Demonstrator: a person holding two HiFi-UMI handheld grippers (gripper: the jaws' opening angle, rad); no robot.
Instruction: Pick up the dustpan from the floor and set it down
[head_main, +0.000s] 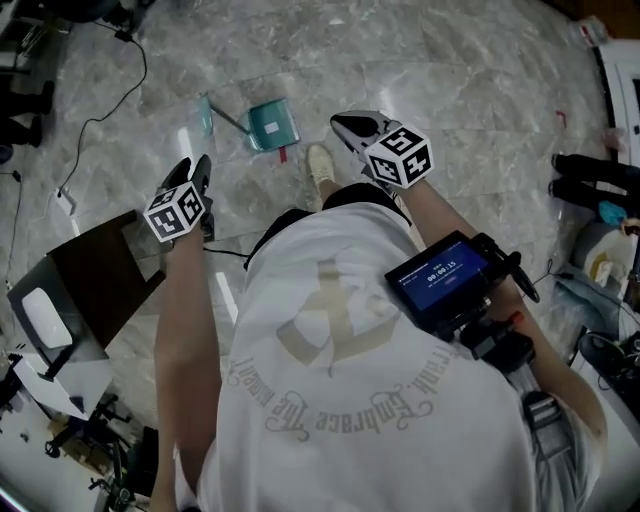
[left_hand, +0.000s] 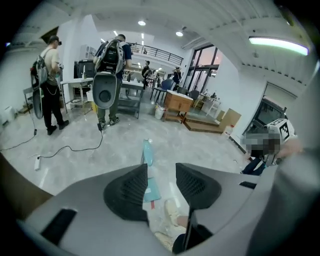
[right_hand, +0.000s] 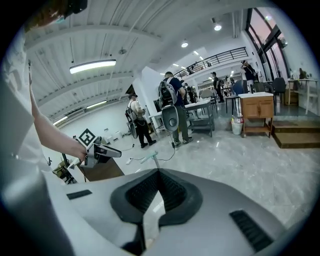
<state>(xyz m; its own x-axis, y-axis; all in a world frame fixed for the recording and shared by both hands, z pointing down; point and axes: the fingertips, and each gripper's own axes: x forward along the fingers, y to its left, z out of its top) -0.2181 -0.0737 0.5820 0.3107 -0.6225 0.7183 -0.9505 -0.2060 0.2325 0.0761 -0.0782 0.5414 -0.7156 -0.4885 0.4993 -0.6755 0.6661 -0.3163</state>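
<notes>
Close in, the left gripper is held up by the person's waist, its fingers apart with only floor showing between them. The right gripper is up on the other side, fingers together at the tips and clamped on nothing. Just ahead, a pale shoe is planted on the marble floor.

Just beyond the shoe is the dustpan, lying free on the floor, touched by neither gripper. It's teal, a shallow square pan, with a long slim handle running off to the left in the head view.

My read: nothing is being carried, so this is either before the pick-up or after the set-down. For a pick-up, the open left gripper looks best placed. It would need to dip down, line up on that thin handle and close squarely, as the handle could twist in the grip.
</notes>
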